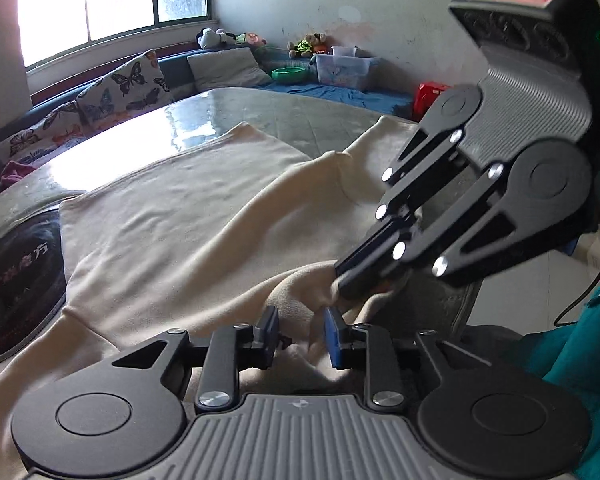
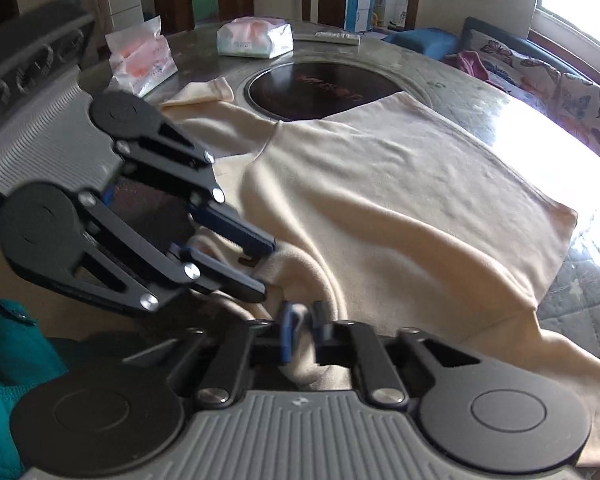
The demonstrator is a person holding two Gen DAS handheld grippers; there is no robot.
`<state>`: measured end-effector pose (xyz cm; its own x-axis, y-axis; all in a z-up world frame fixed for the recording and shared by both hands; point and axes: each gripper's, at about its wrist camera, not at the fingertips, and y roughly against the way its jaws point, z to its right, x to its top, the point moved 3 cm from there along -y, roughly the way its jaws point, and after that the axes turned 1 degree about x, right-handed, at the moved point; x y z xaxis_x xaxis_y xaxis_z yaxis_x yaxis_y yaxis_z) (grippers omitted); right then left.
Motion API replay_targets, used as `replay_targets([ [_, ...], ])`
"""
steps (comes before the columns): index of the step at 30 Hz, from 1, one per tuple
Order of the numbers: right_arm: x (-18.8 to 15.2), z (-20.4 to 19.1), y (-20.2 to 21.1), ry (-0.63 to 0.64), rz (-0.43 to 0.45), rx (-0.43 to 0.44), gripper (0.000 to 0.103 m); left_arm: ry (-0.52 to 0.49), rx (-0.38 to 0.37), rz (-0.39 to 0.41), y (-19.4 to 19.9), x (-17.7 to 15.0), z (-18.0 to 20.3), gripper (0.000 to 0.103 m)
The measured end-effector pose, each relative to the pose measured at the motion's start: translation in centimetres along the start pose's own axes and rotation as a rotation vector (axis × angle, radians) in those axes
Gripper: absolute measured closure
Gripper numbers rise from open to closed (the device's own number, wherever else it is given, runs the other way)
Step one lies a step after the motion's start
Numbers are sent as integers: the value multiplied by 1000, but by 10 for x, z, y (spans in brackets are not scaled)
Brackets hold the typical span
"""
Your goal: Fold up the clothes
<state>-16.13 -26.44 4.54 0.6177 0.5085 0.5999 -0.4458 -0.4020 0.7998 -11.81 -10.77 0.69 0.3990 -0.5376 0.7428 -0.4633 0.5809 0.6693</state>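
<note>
Left wrist view showed the cream long-sleeved fleece top (image 1: 172,216) spread over the round marble-look table (image 1: 228,108), beside its dark inset hotplate (image 1: 16,280). The left gripper (image 1: 300,332) stood parted around a bunched fold near the table's edge; the right gripper (image 2: 300,334), just beside it, was pinching that same fold

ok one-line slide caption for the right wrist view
Right gripper pinches the cream garment's near edge while the left gripper, jaws apart, sits beside it.
</note>
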Motion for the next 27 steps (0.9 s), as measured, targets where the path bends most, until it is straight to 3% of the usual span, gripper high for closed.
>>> replay_targets([
  [2, 1, 4, 7, -25, 30, 6, 100, 24, 3, 5, 1, 1, -4, 94],
  [3, 2, 6, 12, -37, 45, 11, 100, 37, 5, 8, 3, 2, -6, 96],
  [7, 3, 7, 32, -51, 73, 54, 100, 57, -30, 54, 24, 4, -5, 98],
  [12, -10, 1, 31, -56, 4, 127, 101, 47, -49, 11, 25, -5, 0, 98],
  [16, -13, 9, 32, -101, 8, 116, 97, 60, -71, 6, 25, -4, -4, 95],
  [18, -7, 21, 41, -129, 58, 77, 97, 65, -78, 33, 31, 2, -8, 95],
  [22, 5, 52, 42, -163, 132, -90, 93, 95, -45, 84, 30, 20, -23, 95],
  [27, 0, 87, 13, -209, 114, -218, 93, 187, 14, 81, 4, 32, -50, 95],
])
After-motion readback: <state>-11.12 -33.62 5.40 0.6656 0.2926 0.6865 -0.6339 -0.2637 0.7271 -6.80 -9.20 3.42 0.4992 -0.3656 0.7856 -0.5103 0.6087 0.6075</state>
